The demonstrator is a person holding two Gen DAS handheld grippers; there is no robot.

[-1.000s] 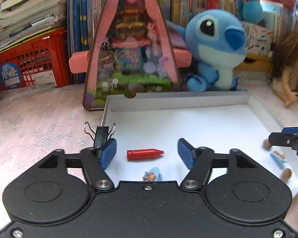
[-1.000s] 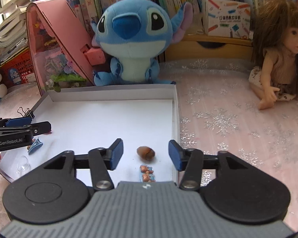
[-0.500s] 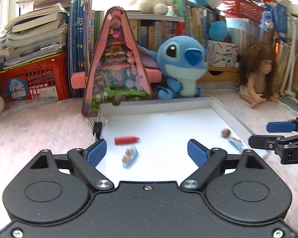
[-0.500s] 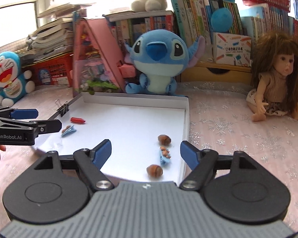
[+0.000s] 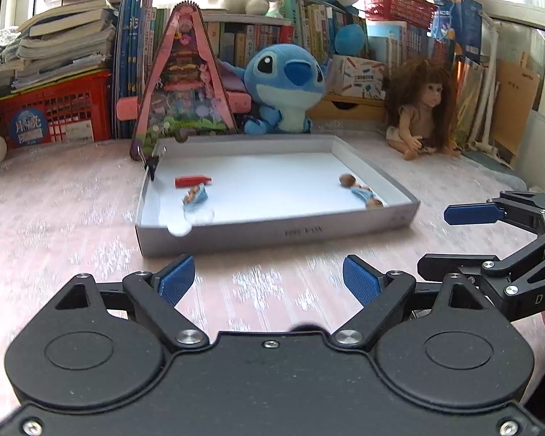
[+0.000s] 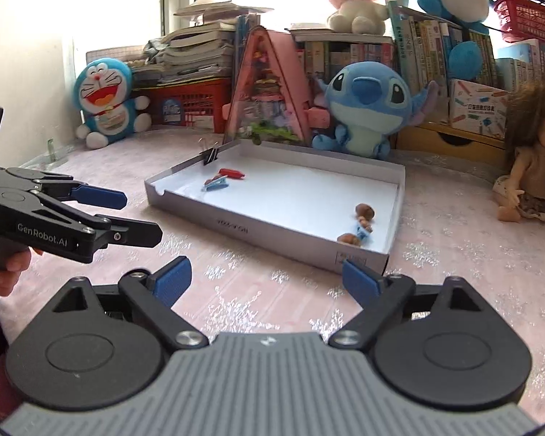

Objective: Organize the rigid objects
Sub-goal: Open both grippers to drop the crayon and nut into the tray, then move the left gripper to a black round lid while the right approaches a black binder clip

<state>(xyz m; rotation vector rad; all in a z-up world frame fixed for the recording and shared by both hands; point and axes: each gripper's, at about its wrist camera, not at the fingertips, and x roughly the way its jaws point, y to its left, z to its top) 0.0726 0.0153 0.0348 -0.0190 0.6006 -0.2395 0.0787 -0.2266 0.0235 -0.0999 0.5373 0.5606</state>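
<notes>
Left gripper (image 5: 269, 279) and right gripper (image 6: 267, 278), both held low over the pink snowflake tablecloth (image 5: 54, 210) and tilted downward toward the white tray (image 5: 272, 234). The left gripper's blue pads (image 5: 174, 283) stand wide apart with only cloth between them. The right gripper's jaws are opening, likewise with nothing but cloth between them (the tray's near corner sits just beyond its right pad). In the left wrist view the right gripper enters at 3 o'clock, fingers pointing toward 9 o'clock; in the right wrist view the left gripper enters at 9 o'clock, a hand (image 6: 7, 272) wrapped around its grip.

The tray lies at 12 o'clock of each gripper, close ahead but apart from the pads. Inside it, at its left end: a red capsule-shaped piece (image 5: 193, 181) and, just beside it, a small blue figure (image 5: 194, 195). At its right end: a brown nut-like piece (image 5: 347, 179), a second blue figure (image 5: 363, 193) and another brown piece (image 5: 375, 202), all close together against the right wall. A black binder clip (image 6: 210, 154) grips the tray's far left corner. Behind the tray sit a blue plush (image 5: 285, 87), a pink triangular toy house (image 5: 183, 80) and a doll (image 5: 423, 109).
</notes>
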